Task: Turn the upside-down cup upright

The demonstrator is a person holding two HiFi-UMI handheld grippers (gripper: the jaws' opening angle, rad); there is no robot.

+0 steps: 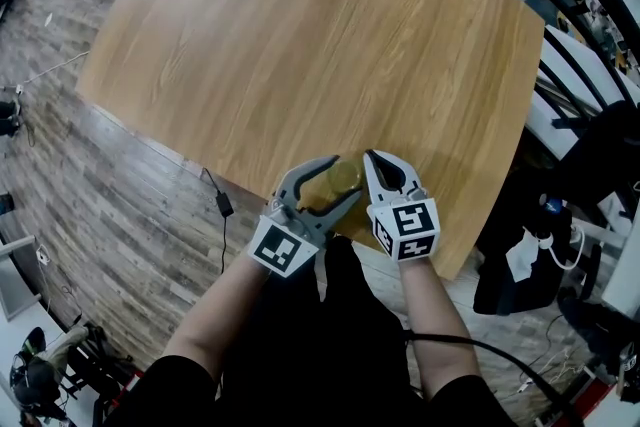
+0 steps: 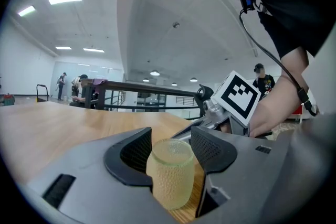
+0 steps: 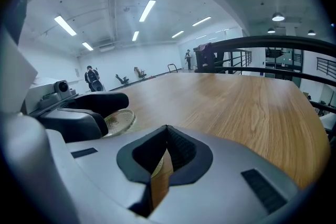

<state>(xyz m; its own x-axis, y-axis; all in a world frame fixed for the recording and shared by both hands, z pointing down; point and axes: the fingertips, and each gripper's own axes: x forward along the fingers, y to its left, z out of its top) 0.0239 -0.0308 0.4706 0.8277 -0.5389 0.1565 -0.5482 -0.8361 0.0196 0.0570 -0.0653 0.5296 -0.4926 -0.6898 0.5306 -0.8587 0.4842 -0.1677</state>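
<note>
The left hand-held gripper [image 1: 344,179] grasps the yellowish cup [image 1: 331,185] near the 6 o'clock edge of the counter [image 1: 300,35]. At the cup's 3 o'clock, the right hand-held gripper [image 1: 372,157] is clenched and empty.

Bumpy translucent cup [image 2: 170,178] on smooth matt wood-grain table [image 1: 300,35].

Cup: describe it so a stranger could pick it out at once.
On the big wooden table, go to the near edge. There the cup stands between the jaws of the left gripper, beside the shut right gripper. It alone is pale yellow, translucent and bumpy all over; the grippers around it are grey.
</note>
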